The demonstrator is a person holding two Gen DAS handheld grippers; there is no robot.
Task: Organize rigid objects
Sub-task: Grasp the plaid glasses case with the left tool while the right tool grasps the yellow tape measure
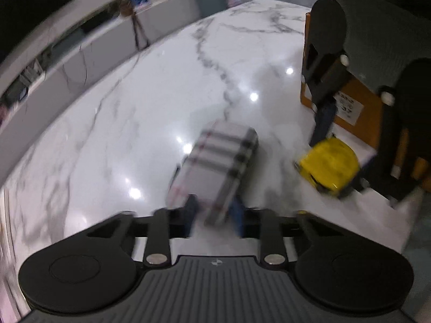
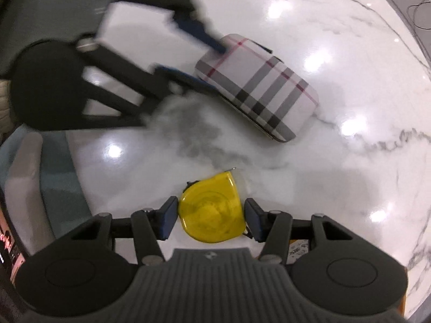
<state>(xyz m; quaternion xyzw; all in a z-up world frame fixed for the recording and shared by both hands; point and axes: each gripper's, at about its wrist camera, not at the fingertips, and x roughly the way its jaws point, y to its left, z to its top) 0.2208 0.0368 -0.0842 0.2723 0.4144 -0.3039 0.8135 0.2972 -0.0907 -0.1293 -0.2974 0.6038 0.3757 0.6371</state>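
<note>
The left gripper [image 1: 215,215] has its 2 blue pads clamped on the near end of a plaid case [image 1: 218,167], which lies on the white marble table [image 1: 134,107] at the centre of the left wrist view, blurred there. From the right wrist view the same case [image 2: 258,86] sits in the upper middle, with the left gripper [image 2: 208,66] reaching it from the upper left. The right gripper [image 2: 211,216] is clamped on a yellow tape measure [image 2: 211,211], low in that frame. A brown cardboard box [image 1: 361,113] stands at the right edge of the left wrist view.
</note>
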